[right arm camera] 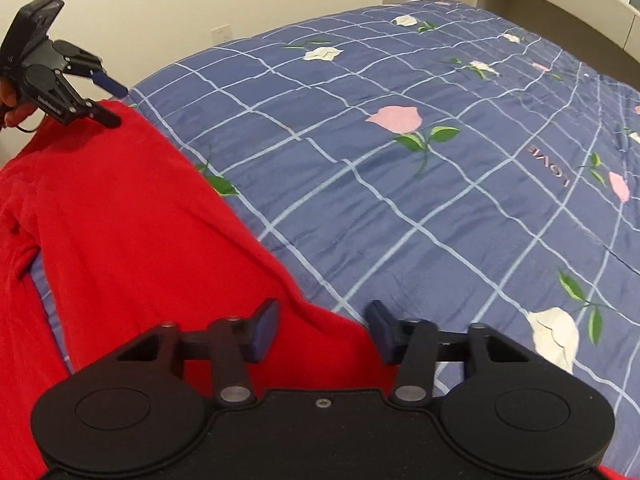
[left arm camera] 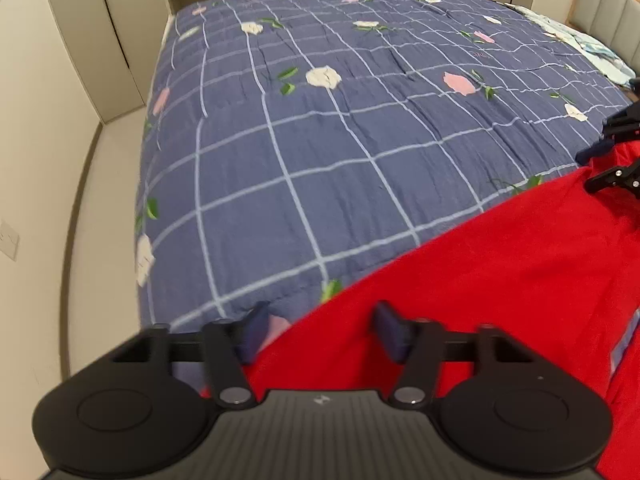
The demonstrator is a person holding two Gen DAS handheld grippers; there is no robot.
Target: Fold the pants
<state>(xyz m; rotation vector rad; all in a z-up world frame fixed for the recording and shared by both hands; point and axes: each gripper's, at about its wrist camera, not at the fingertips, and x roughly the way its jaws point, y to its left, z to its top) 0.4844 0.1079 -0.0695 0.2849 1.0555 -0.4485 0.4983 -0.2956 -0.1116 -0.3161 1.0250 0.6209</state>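
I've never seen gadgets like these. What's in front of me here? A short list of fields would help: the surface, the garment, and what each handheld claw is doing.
surface: bed with blue checked floral quilt
garment: red fleece pants, spread across the quilt's near side
left gripper: straddling the pants' edge, fabric between its blue pads, gap still visible
right gripper: straddling the same edge farther along, pads not yet pressing the fabric
held by: a person's hand, partly visible behind the left gripper
fold: not yet made

Bedspread (right arm camera: 440, 200) – pink "LOVE" (right arm camera: 548, 166), seen upside down.
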